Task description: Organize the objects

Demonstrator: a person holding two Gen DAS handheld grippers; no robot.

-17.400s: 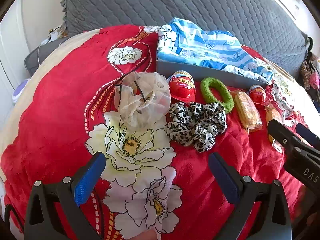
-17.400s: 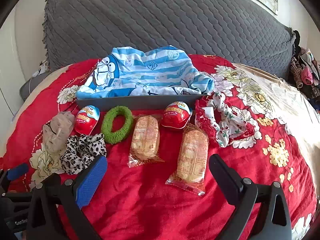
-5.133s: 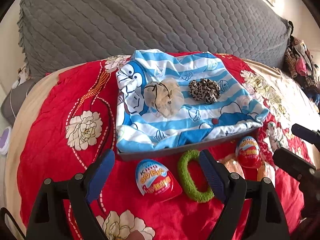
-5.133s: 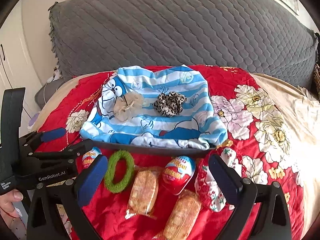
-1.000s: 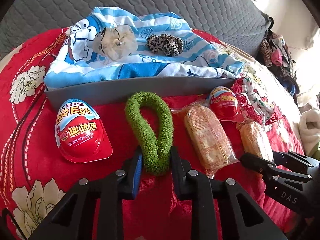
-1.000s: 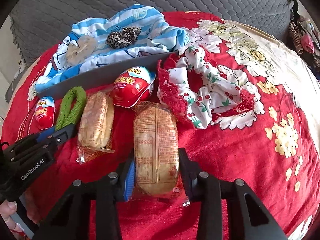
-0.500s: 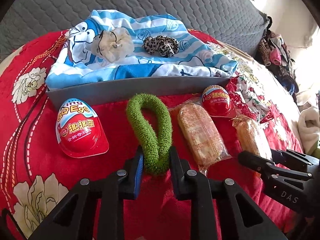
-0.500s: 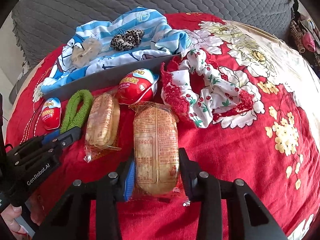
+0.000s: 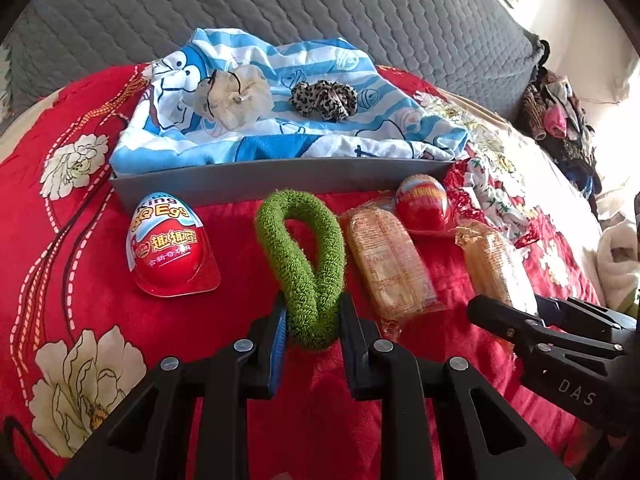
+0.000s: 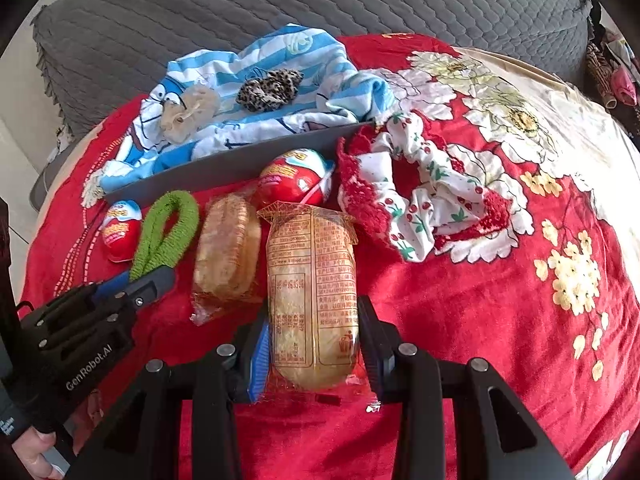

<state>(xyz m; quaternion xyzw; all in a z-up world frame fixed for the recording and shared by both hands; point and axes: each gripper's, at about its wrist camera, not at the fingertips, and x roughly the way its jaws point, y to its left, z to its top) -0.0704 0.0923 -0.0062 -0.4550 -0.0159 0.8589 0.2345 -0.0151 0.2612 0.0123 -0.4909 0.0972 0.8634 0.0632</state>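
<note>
The left claw (image 9: 311,322) is clamped on the near end of the green hair loop (image 9: 303,256), squeezing it flat. The loop's long axis runs straight ahead of the claw toward the grey tray (image 9: 280,182), which lies just beyond its far end. The right claw (image 10: 312,354) is clamped on the near end of a wrapped cake (image 10: 314,280), whose length also points ahead toward the tray wall, with a red toy egg (image 10: 294,184) between its far end and the tray. Two hair ties already sit in the tray on the blue striped cloth (image 9: 280,120). The left claw looks nearer the tray, so lifting forward over the wall seems the likely move.
</note>
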